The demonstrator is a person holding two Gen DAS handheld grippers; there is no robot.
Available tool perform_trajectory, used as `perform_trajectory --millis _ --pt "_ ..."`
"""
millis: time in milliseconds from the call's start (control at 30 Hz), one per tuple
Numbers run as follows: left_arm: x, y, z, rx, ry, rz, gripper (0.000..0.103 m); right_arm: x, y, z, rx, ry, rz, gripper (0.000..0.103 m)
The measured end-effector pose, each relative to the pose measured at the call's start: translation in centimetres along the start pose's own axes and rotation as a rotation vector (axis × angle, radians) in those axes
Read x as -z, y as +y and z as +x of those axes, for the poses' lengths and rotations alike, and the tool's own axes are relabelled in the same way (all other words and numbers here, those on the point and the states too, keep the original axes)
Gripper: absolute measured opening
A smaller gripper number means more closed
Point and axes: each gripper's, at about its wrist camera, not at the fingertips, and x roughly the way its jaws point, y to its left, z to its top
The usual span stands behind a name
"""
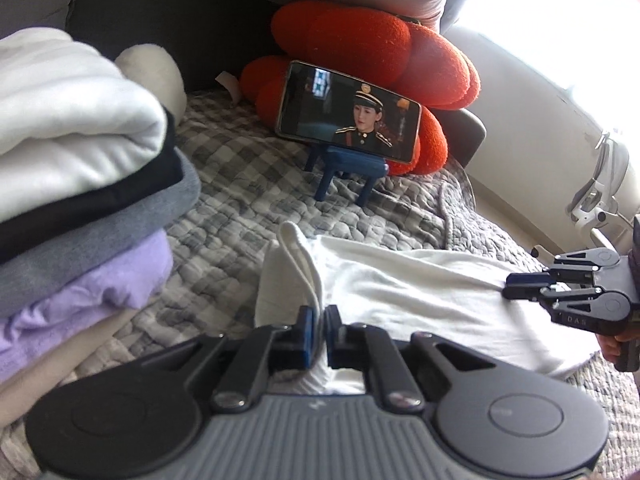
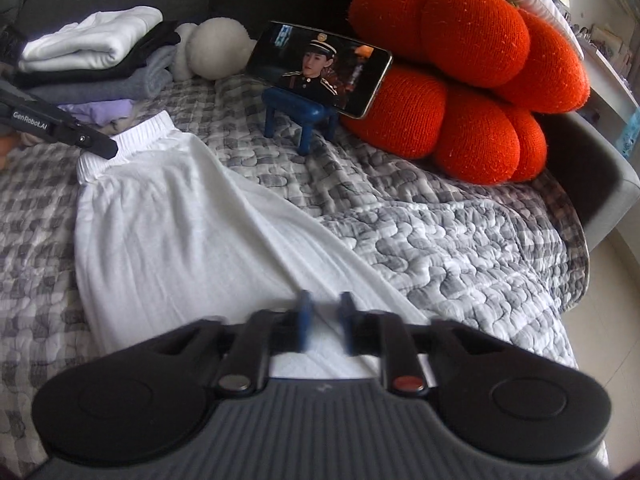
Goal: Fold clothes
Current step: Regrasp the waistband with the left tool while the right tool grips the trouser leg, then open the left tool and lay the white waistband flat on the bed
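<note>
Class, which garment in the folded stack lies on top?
The white folded garment tops the stack; the black, grey and lilac ones lie beneath it.

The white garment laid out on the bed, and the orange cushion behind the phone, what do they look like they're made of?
White garment: a thin, soft matte fabric, probably cotton jersey; it drapes in gentle folds and has a gathered elastic waistband.
Orange cushion: seemingly a fuzzy knit or terry cover over soft stuffing; loose fibres stand up on its rounded lobes. The exact fibre cannot be told.
</note>
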Motion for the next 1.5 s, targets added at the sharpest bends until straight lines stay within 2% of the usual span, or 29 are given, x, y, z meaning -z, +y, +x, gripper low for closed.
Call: perform_trajectory --millis 67,167,300,333,667,867,1067,1300,1400,1500 --pt "-0.1 0.4 -0.3 0.024 0.002 -0.006 0.006 0.1 0.0 -0.2 -0.007 -0.015 0.004 0.040" --pt "-0.1 0.5 0.2 0.020 0.020 0.009 0.006 -0.2 -0.3 0.7 -0.009 0.023 0.016 0.039" --pt "-0.2 1.2 0.8 0.011 0.029 -0.025 0.006 -0.7 -0.7 1.4 -0.028 0.032 0.027 0.004" --pt "-0.3 1.3 0.8 0.013 0.025 -0.028 0.006 -0.9 -0.7 1.5 -0.026 0.034 0.024 0.003" --pt "-0.1 2.1 0.9 -0.001 0.012 -0.057 0.006 -2.7 -1.6 1.3 0.029 0.001 -0.007 0.002" --pt "-0.1 2.0 1.3 -0.021 0.009 -0.041 0.006 -3.0 -2.0 3.7 0.063 0.072 -0.042 0.001" --pt "-0.1 2.2 1.5 -0.036 0.005 -0.047 0.008 -2.5 -1.9 4.0 0.065 0.066 -0.025 0.001" --pt "-0.2 2.1 1.8 -0.052 0.004 -0.030 0.014 -2.2 -1.4 3.9 0.089 0.042 -0.006 0.002" --pt "-0.2 2.3 1.7 -0.055 0.005 -0.046 0.015 -1.8 -1.2 4.3 0.115 0.038 -0.007 0.006" --pt "-0.4 2.4 1.6 -0.073 0.007 -0.052 0.027 -1.9 -1.1 3.4 0.143 0.001 0.021 0.013"
